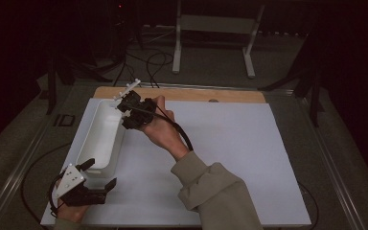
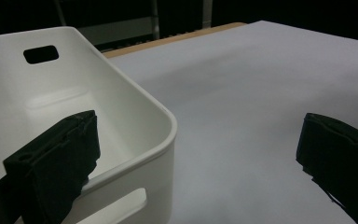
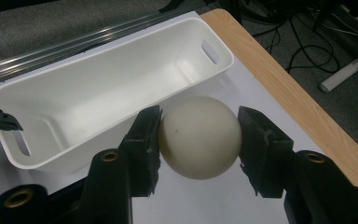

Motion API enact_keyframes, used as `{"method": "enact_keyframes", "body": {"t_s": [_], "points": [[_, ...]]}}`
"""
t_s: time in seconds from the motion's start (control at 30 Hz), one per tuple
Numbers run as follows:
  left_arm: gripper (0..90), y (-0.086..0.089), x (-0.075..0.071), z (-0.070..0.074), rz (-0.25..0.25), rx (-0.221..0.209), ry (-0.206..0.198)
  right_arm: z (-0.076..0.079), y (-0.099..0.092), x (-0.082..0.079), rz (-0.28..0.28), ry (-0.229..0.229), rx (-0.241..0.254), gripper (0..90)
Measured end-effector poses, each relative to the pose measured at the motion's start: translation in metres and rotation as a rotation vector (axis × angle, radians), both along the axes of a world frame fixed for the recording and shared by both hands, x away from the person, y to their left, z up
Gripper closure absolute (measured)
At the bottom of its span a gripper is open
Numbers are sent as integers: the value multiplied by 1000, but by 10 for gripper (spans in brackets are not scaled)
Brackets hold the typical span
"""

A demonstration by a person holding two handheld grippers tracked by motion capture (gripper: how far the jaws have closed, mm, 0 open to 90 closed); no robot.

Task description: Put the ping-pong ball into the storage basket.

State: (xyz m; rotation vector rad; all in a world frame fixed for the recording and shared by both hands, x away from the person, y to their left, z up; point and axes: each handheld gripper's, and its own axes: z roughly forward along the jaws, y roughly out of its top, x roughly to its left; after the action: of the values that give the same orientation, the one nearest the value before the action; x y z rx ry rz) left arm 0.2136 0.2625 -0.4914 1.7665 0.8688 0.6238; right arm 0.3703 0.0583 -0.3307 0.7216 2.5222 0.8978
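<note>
A cream-white ball (image 3: pixel 199 137) sits between the jaws of my right gripper (image 3: pixel 199 140), which is shut on it. The ball hangs just beside the long white bin (image 3: pixel 98 88), close to that bin's far end. In the high view the right gripper (image 1: pixel 129 111) is at the bin's (image 1: pixel 100 136) far end, and the hand hides the ball. My left gripper (image 2: pixel 198 158) is open at the bin's (image 2: pixel 121 98) near corner, one jaw inside the bin and the other over the mat. The left gripper (image 1: pixel 99 173) holds nothing.
A white mat (image 1: pixel 230 158) covers the table, with a wooden strip (image 1: pixel 196 94) along the far edge. The bin has slot handles at both ends. Cables and a metal stand (image 1: pixel 215 28) lie on the floor beyond the table.
</note>
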Motion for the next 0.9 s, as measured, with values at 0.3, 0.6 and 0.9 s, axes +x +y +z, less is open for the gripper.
{"method": "enact_keyframes", "body": {"t_s": [0.3,0.6,0.9], "points": [[1,1,0,0,-1,0,0,0,7,-1,7,0,-3,504],[1,1,0,0,0,-2,0,1,13,-3,21,-4,0,505],[1,1,0,0,0,-1,0,0,21,-6,41,-8,10,505]]}}
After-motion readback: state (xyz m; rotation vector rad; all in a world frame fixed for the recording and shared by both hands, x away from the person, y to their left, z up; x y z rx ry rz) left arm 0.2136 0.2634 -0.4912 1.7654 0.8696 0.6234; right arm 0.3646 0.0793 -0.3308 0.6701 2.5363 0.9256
